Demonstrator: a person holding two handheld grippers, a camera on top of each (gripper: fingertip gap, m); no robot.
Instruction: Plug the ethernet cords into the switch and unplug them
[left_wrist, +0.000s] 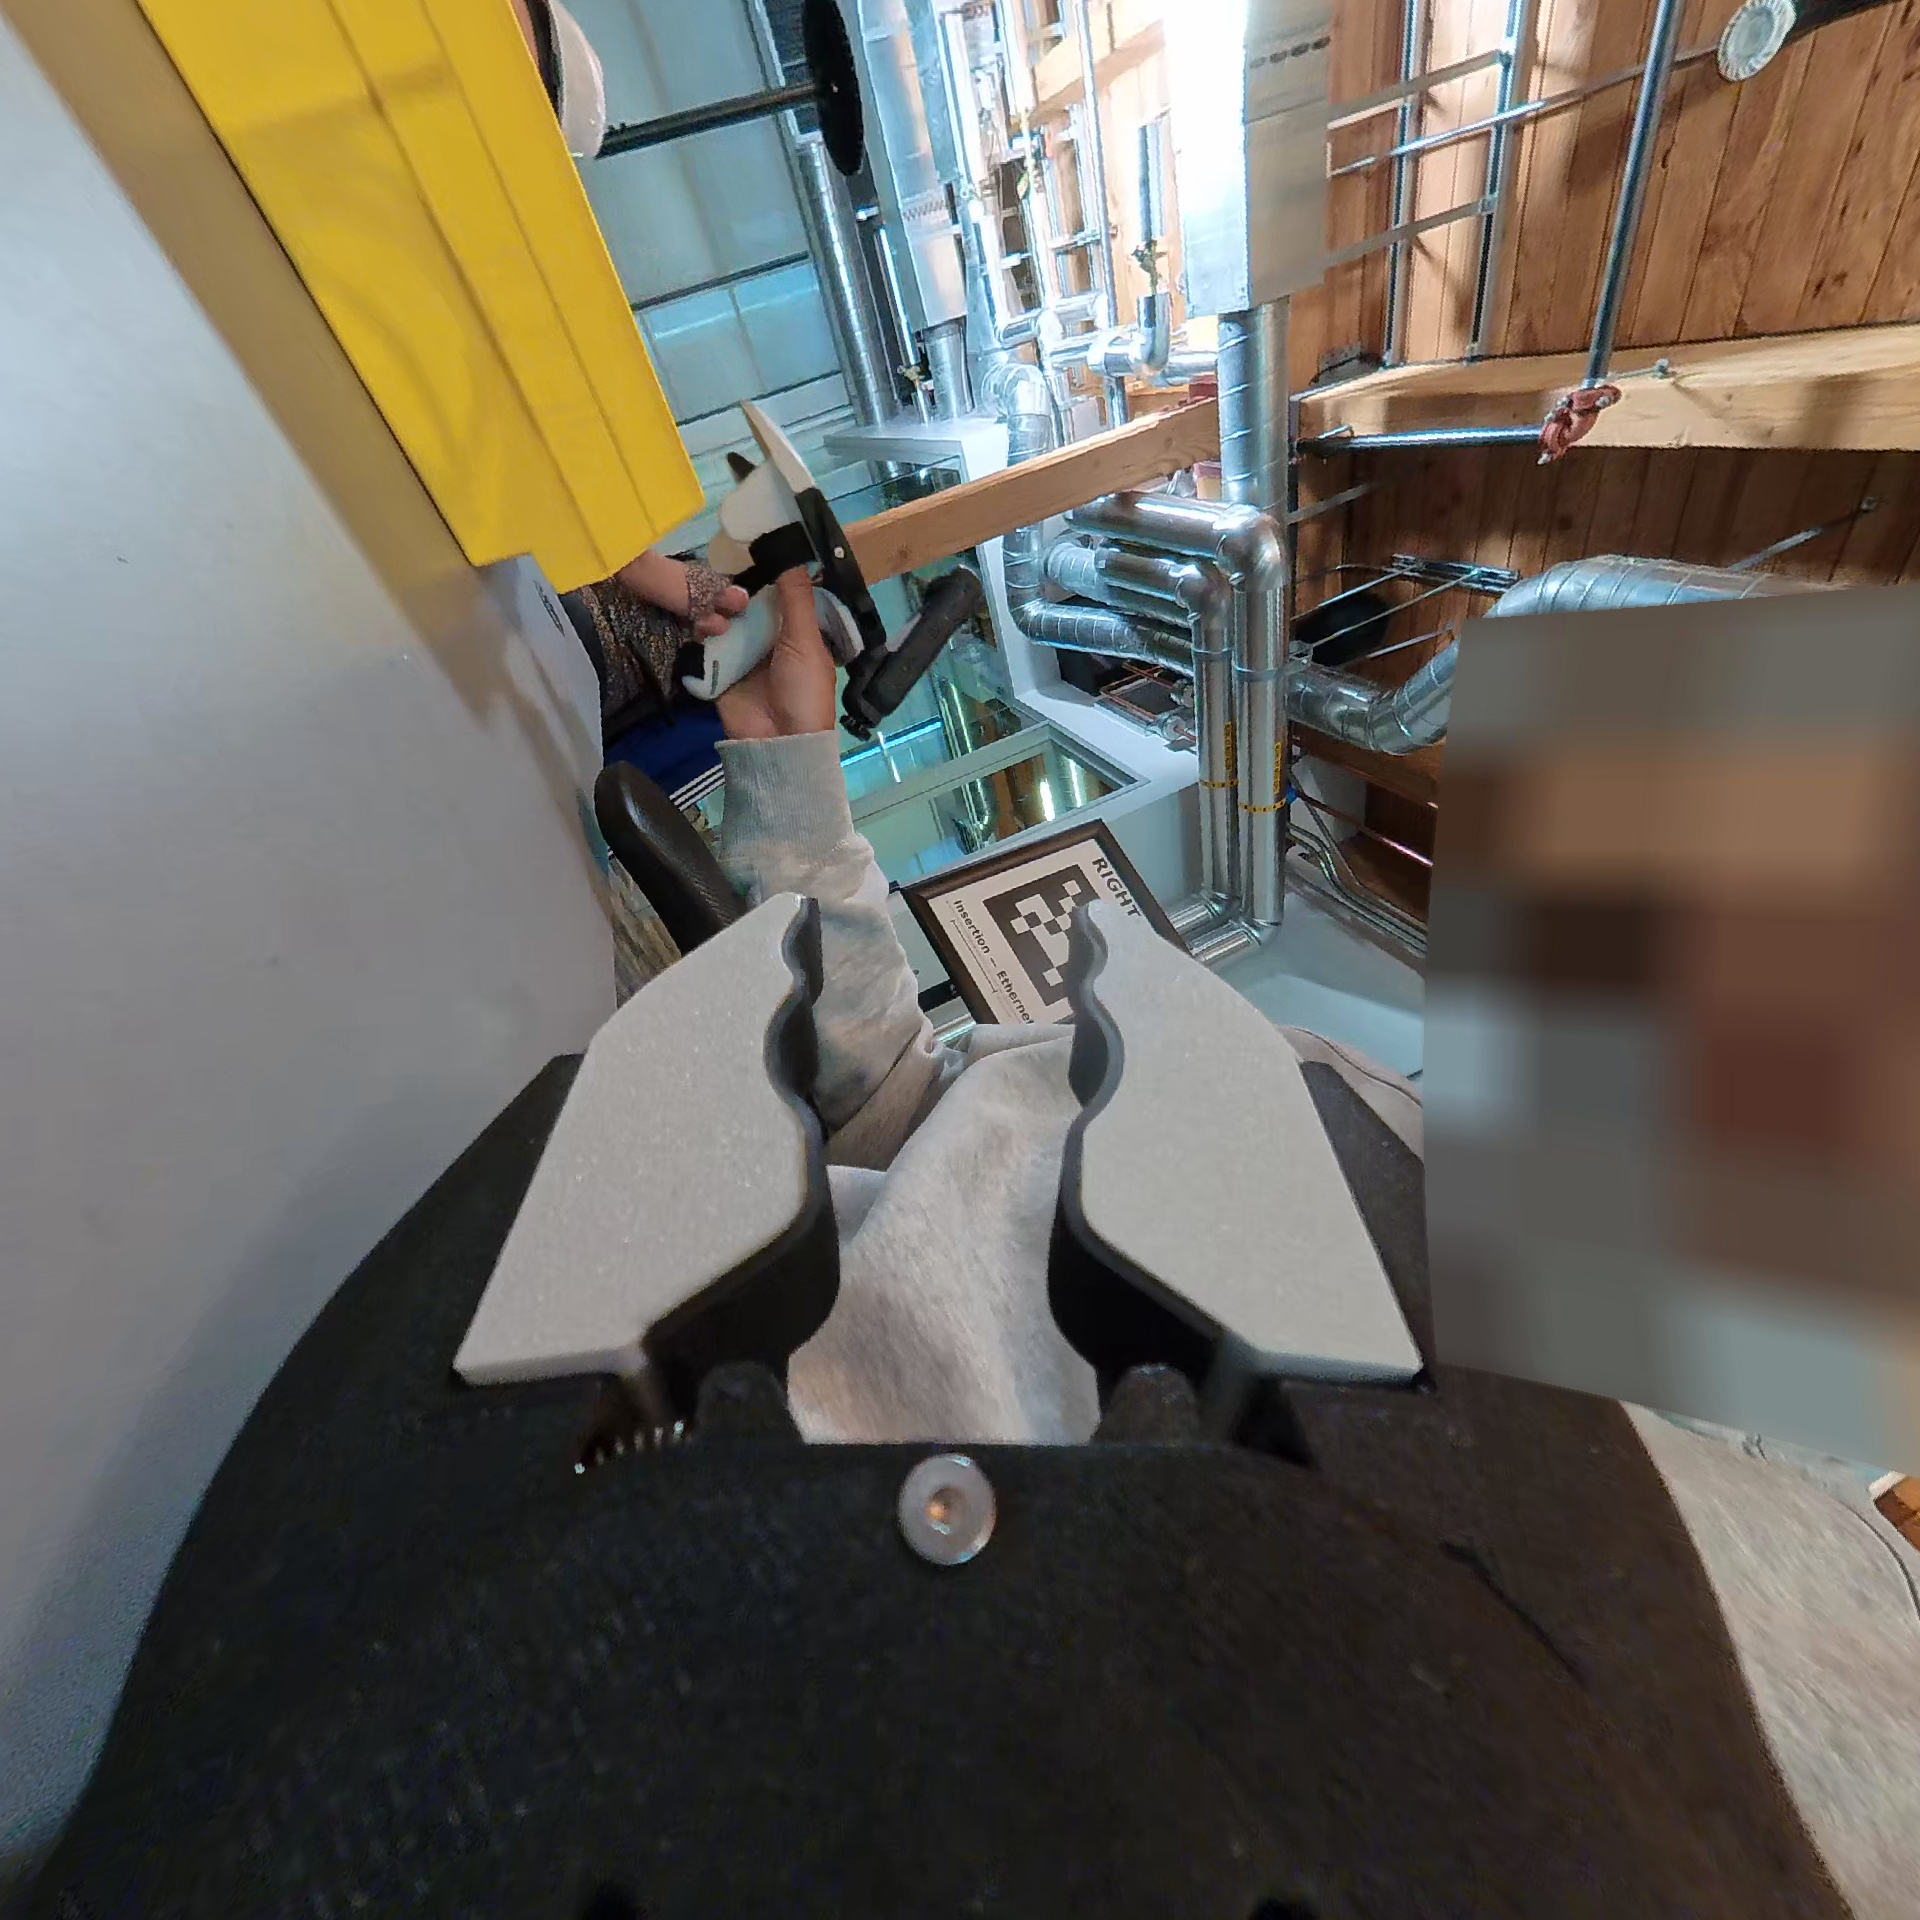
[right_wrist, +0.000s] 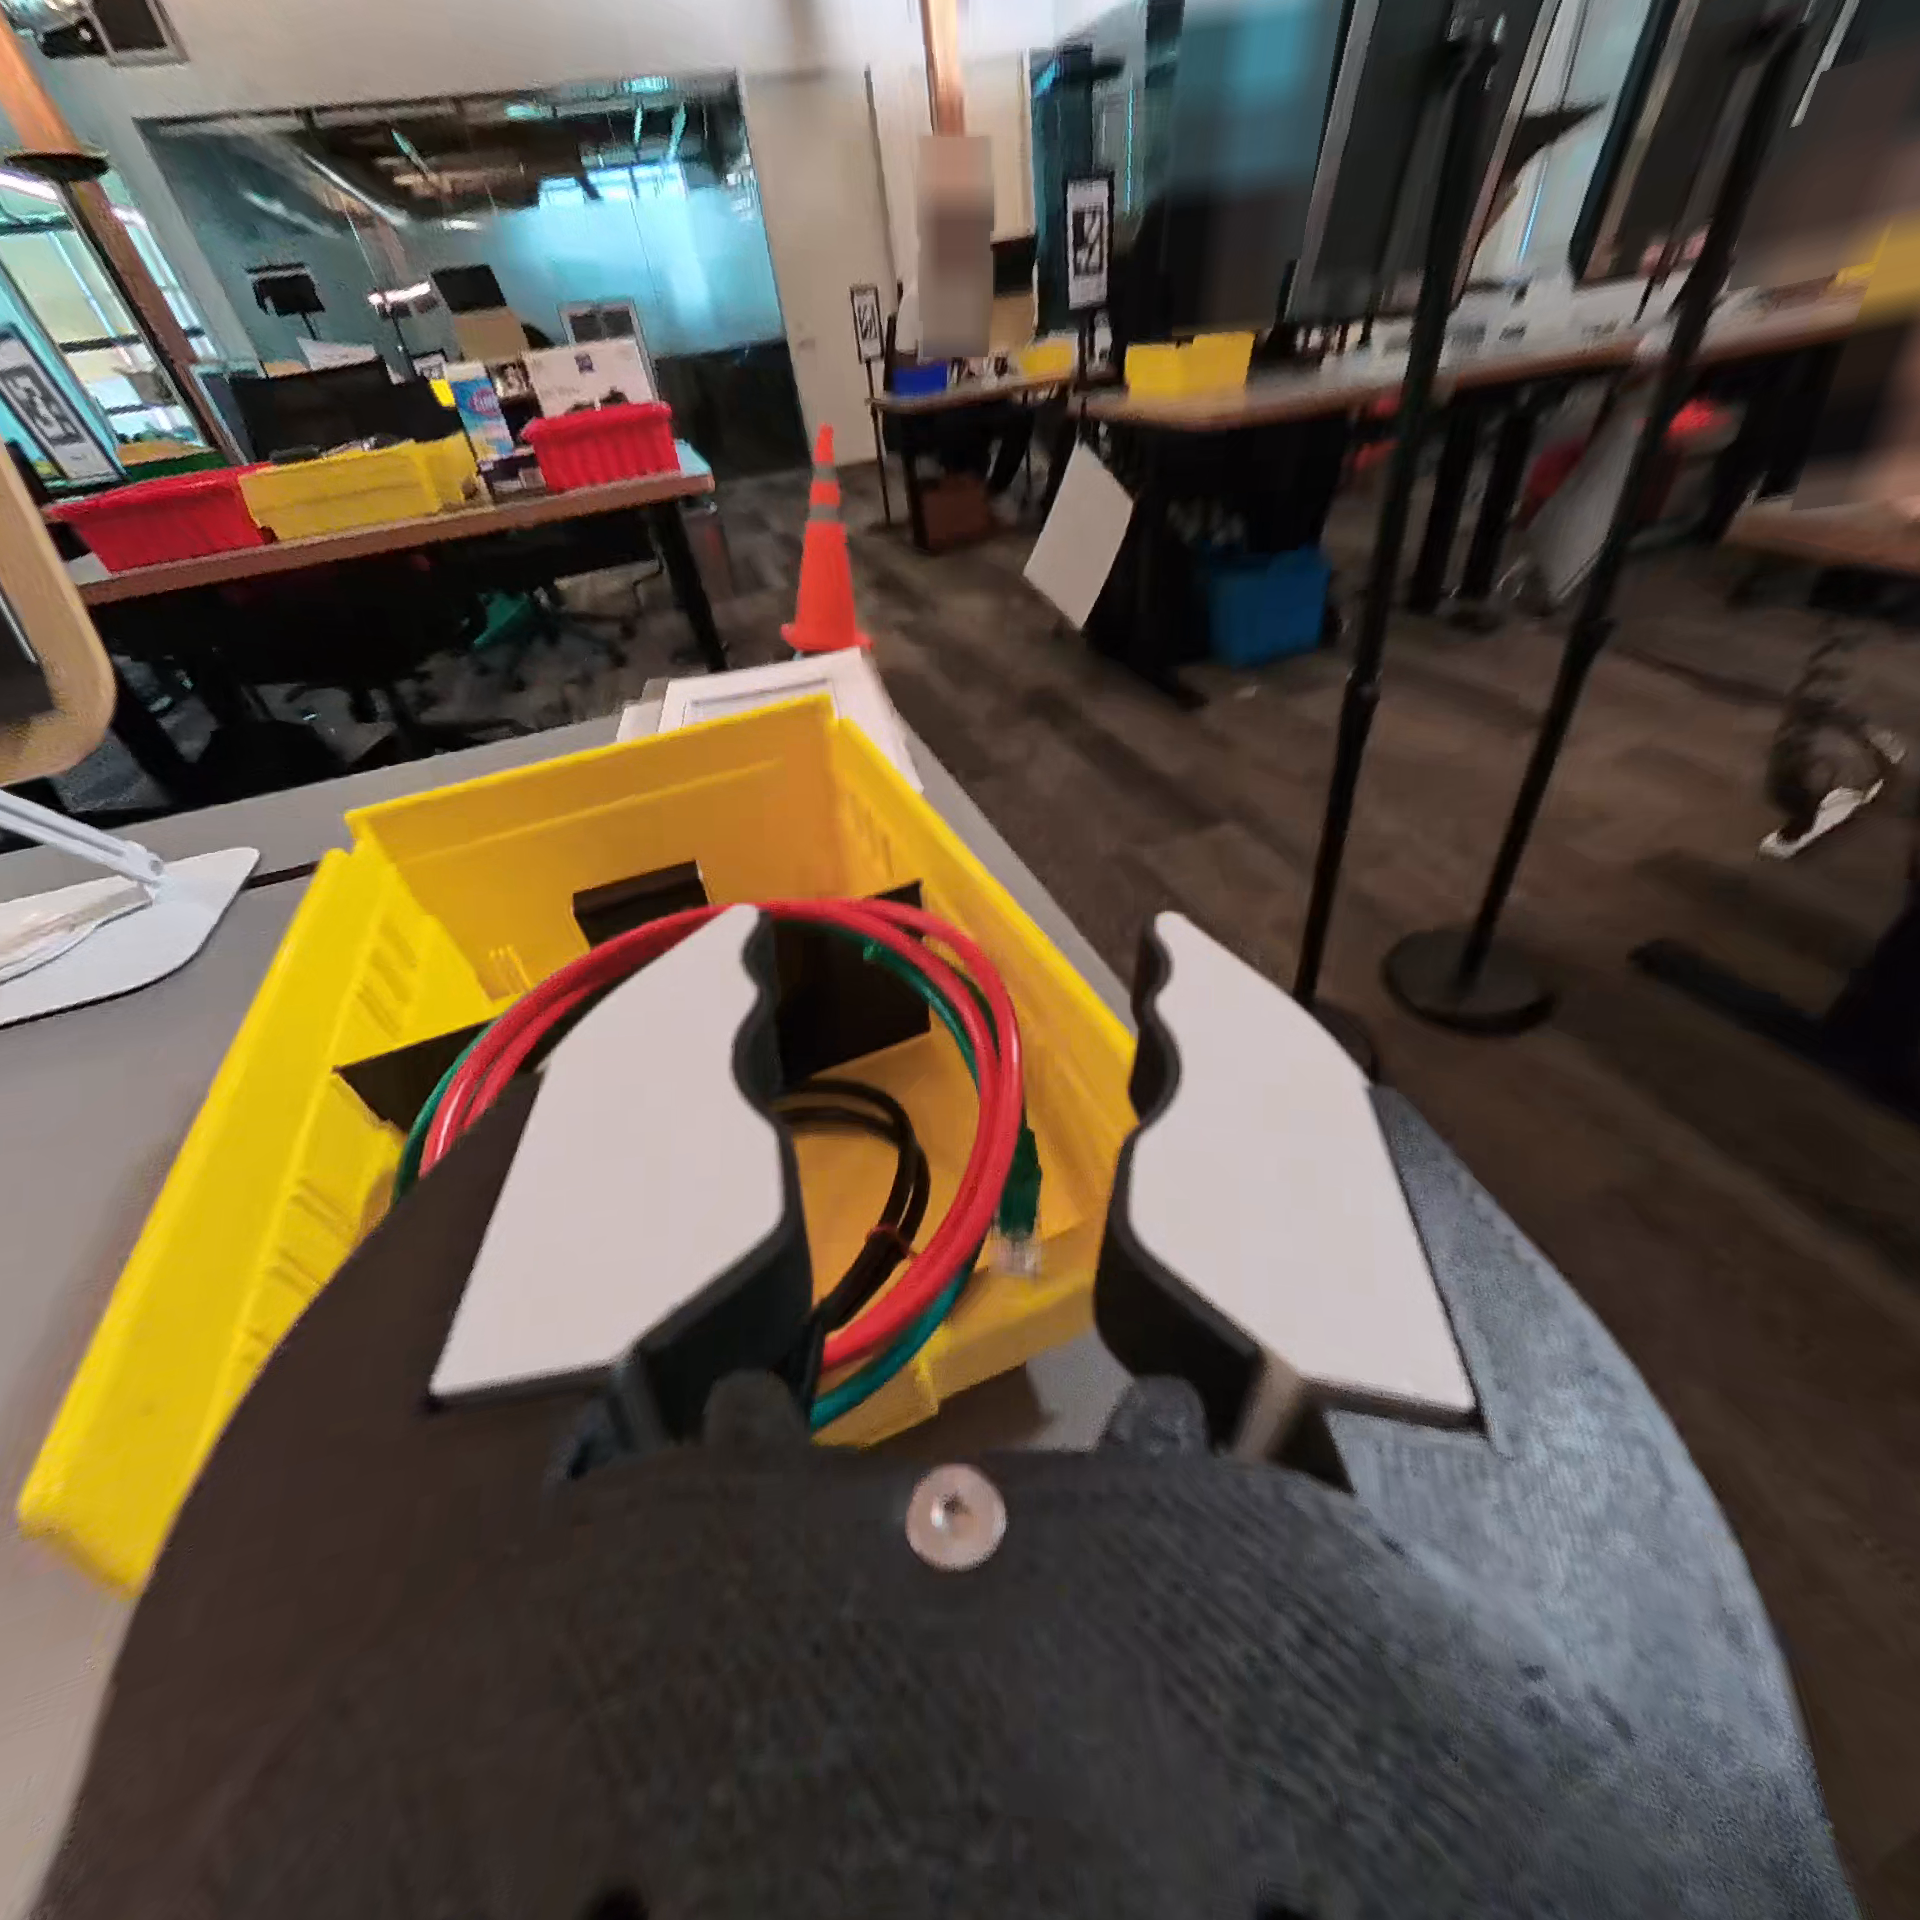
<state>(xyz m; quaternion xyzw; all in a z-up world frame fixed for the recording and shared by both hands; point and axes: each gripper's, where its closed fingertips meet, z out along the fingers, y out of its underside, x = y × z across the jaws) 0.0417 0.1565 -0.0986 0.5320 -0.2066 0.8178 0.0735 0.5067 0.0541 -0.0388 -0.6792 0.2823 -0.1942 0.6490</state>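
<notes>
On the grey worktop (right_wrist: 94, 1174) at the left sits a white lamp base (right_wrist: 114, 925); beside it a yellow bin (right_wrist: 239, 1226) holds coiled red and green ethernet cords (right_wrist: 997, 1060) and a black cable (right_wrist: 894, 1143); right tongs (right_wrist: 945, 997) hover above, spread wide, gripping nothing; farther right, carpet, an orange cone (right_wrist: 826, 551), black stands (right_wrist: 1371, 665); left tongs (left_wrist: 940, 935) gape empty, tilted toward a grey sleeve (left_wrist: 831, 914) and ceiling ducts (left_wrist: 1236, 582).
</notes>
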